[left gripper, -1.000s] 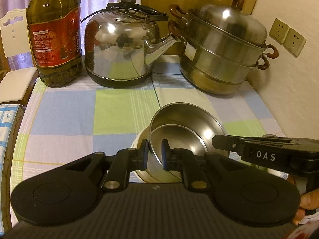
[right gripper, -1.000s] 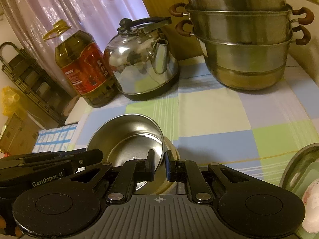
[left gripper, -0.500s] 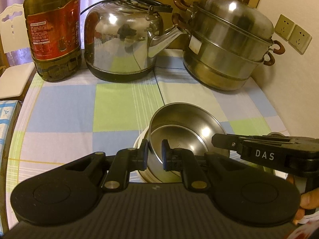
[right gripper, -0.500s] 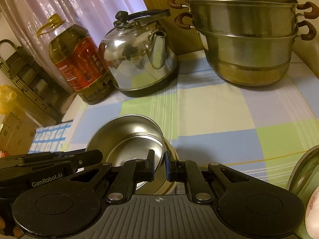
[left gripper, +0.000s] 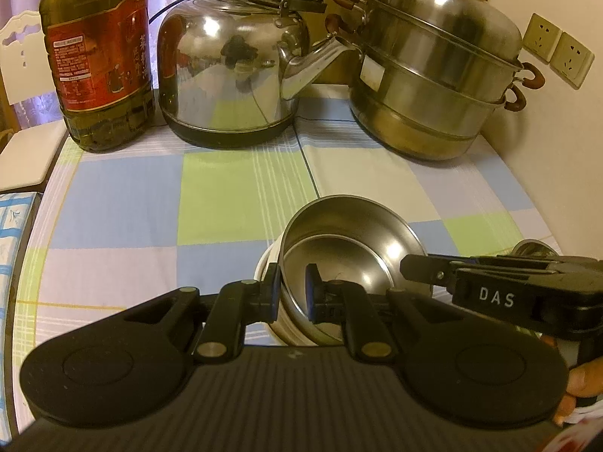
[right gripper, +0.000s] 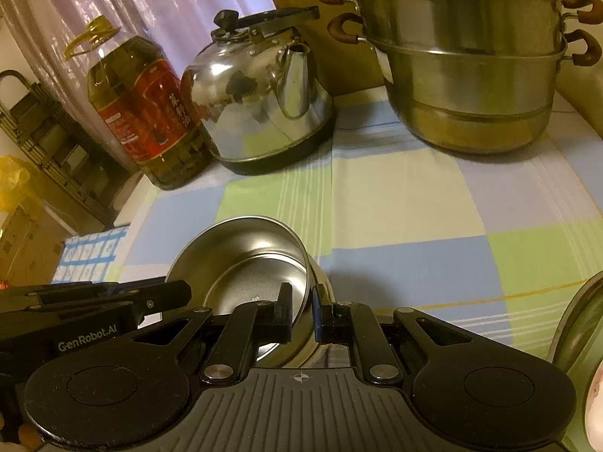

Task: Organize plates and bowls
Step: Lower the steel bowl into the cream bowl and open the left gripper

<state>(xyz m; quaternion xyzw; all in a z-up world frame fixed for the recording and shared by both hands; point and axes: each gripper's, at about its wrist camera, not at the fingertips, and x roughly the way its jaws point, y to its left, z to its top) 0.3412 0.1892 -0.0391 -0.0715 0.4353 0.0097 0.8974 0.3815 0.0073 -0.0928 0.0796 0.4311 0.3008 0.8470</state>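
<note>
A: As both tools pinch opposite rims, the steel bowl (left gripper: 339,260) hangs tilted at the near edge of the checked tablecloth (left gripper: 233,188), a white bowl (left gripper: 268,269) nested under it. How are they holding?

B: The left gripper (left gripper: 293,293) is nearly closed on the bowl's left rim, one pad inside and one outside. The right gripper (right gripper: 302,310) is closed just as far on the right rim, the wall between its fingers.

A: And the step in hand?

B: Setting the pair down, I'd judge. Both sides should sink together so the bowls land flat, and neither grip should loosen until the base rests on the cloth.

A: Obstacles?

B: The kettle (left gripper: 230,71), oil bottle (left gripper: 100,52) and steamer pot (left gripper: 437,75) stand far off; a steel plate (right gripper: 576,324) lies near right.
</note>
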